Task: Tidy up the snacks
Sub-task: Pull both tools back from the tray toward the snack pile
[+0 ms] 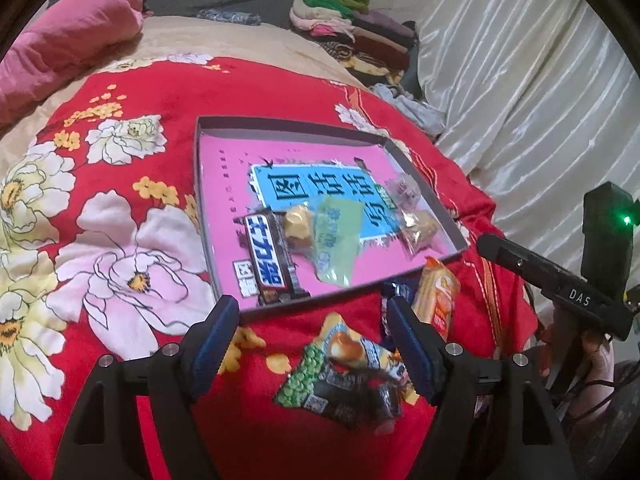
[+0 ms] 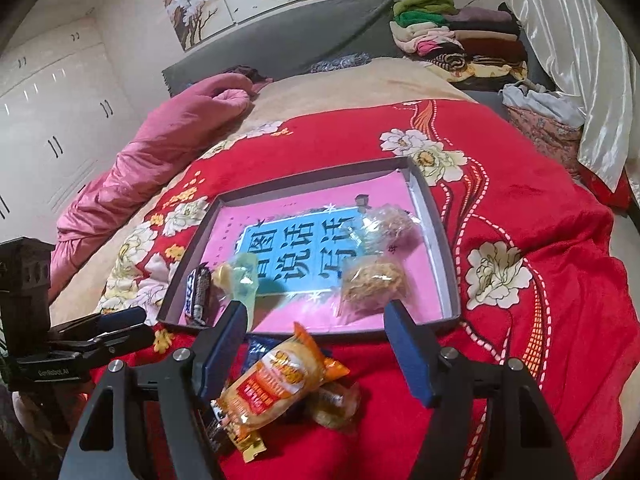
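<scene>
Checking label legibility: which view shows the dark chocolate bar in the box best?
The left wrist view: the chocolate bar lies face up in the box, its white lettering fully visible. In the right wrist view the bar appears small and foreshortened at the box's left corner, lettering unreadable.

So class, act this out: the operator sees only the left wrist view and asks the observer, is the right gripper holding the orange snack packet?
Observer: No. The right gripper is open; the orange snack packet lies on the red floral blanket between its fingers, not pinched.
Operator: Anything tucked behind that packet?
Observer: Yes, a yellowish wrapped snack lies against its right side, partly underneath.
Operator: What stands left of the bed?
Observer: White wardrobe doors.
</scene>
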A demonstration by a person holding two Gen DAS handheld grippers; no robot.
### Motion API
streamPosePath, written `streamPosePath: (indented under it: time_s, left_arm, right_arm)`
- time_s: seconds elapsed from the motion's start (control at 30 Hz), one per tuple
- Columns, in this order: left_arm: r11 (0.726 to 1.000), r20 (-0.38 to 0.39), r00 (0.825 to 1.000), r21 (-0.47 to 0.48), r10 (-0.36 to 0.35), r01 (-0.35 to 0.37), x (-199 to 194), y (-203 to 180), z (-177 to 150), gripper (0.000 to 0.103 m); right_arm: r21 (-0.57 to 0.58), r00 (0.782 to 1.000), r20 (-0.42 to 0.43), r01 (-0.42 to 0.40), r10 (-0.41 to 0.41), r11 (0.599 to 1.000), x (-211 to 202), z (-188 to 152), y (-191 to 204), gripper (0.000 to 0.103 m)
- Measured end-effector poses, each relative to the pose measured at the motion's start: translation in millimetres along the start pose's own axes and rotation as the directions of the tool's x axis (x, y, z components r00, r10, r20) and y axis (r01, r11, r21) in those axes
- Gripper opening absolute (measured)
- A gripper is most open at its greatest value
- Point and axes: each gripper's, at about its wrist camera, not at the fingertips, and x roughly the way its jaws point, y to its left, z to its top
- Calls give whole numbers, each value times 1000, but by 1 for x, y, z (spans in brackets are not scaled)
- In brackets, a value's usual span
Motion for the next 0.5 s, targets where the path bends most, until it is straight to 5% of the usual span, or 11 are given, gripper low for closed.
streamPosePath:
  time_s: [0.5]
  left_arm:
    - [998,-60,998,-49,26,-29,1,4,-19,78]
  right_arm:
    - [-48,999,-26,-26,25,999,-4,-11,23,71]
